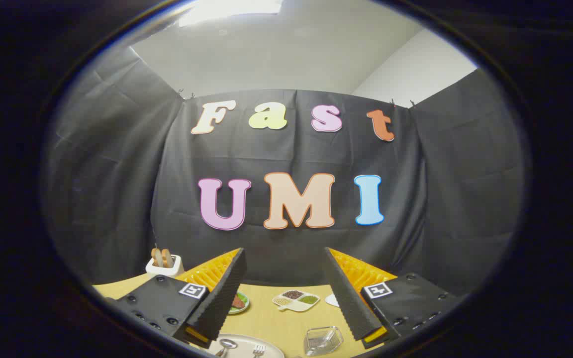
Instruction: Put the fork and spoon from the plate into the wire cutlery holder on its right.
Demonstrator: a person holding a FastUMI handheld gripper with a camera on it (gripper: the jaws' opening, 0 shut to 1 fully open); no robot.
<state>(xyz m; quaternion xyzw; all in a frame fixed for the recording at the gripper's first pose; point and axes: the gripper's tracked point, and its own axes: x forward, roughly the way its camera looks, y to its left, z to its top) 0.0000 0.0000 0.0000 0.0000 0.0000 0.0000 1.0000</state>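
Gripper point(286, 293) jaws wide, empty | spoon point(226, 345), fork point(258, 350) on plate point(271, 346), heads pointing away | holder point(323, 340) beside

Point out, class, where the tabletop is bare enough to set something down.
Between the open gripper fingers, bare yellow table runs from the divided white dish of grains to the white plate holding the silver spoon and fork. It is crowded nearest the gripper, where the wire cutlery holder sits right of the plate.
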